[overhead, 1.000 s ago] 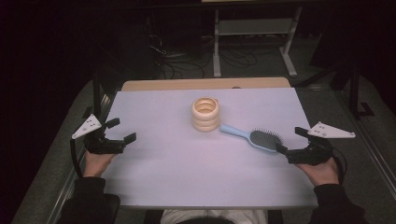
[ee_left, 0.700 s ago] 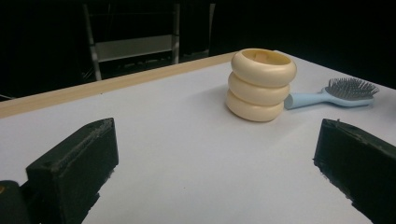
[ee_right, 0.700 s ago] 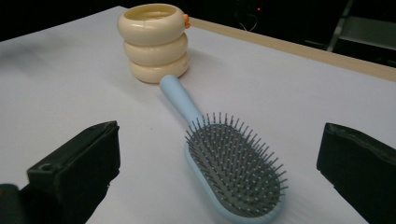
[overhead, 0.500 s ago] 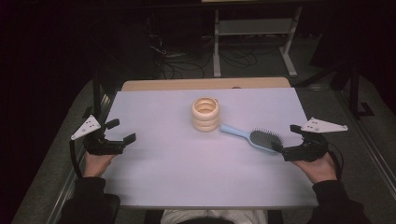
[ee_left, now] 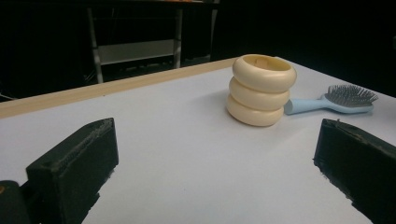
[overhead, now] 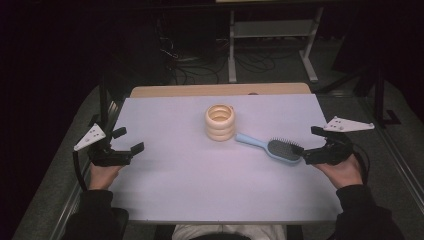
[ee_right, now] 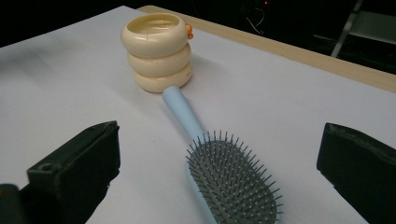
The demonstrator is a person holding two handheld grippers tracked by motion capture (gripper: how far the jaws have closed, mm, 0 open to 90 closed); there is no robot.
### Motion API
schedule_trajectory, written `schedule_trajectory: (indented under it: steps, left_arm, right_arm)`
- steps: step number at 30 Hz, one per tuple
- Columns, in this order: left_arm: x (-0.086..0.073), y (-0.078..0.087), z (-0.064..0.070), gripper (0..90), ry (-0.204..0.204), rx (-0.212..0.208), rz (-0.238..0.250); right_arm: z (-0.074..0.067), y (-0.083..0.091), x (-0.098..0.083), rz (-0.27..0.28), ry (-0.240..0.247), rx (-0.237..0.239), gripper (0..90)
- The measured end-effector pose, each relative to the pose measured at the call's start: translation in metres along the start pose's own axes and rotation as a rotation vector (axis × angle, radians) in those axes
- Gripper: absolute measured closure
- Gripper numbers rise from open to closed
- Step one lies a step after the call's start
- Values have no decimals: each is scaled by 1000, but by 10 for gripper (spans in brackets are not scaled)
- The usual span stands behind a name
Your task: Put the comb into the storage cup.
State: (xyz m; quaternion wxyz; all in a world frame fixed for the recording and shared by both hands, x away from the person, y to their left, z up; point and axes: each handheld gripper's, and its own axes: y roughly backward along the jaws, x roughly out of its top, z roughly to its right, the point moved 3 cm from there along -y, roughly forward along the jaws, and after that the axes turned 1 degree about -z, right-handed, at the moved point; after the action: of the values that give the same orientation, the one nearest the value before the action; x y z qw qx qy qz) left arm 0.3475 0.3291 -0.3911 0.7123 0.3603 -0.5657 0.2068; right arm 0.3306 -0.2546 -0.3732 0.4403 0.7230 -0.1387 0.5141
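Your table [overhead: 200,190] is a pale lavender-white sheet with a strip of bare wood along its far edge, set in a dark room with a metal shelf frame [overhead: 270,35] and loose cables on the floor behind it.

Nearest you are your two forearms in dark sleeves and your two grippers, one in each hand. Your left gripper [overhead: 127,140] sits at the left edge of the table with its jaws spread wide and nothing between them. Your right gripper [overhead: 307,142] sits at the right edge, also spread wide and holding nothing; its tips are just beside the head of the hairbrush [overhead: 272,146], which lies between its jaws in the right gripper view but is not pinched. Each gripper carries one grey three-cornered plate.

You have two things on the table: one hairbrush and one cream container [overhead: 220,121]. The hairbrush lies flat, bristles up, right of centre. It has a light blue handle, a dark oval pad and many fine grey pins. Its handle points away from your right gripper, and its end lies just beside the container's base.

Farther off, near the table's middle, the container stands upright, shaped like three stacked rounded rings with an open top. A small orange knob [ee_right: 189,31] shows on its rim. No writing is legible on either thing.
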Motion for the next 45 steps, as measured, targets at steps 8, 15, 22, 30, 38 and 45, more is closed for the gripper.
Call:
schedule_trajectory:
  steps: [8, 15, 22, 30, 38, 45]
  left_arm:
    - [0, 0, 0, 0, 0, 1, -1]
    - [0, -1, 0, 0, 0, -3, -5]
    - [-1, -2, 0, 0, 1, -4, -6]
    - [-1, -2, 0, 0, 3, -5, -6]
    - [-1, -2, 0, 0, 3, -7, -6]
    - [-1, -2, 0, 0, 2, -8, -7]
  right_arm:
    - [3, 2, 12, -11, 16, 5, 0]
    - [3, -1, 23, -26, 27, 9, 0]
    - [-3, -6, 40, -41, 59, 27, 0]
    - [-8, -11, 59, -40, 84, 43, 0]
    - [-13, -18, 81, -38, 108, 55, 0]
    - [-16, -27, 96, -44, 121, 59, 0]
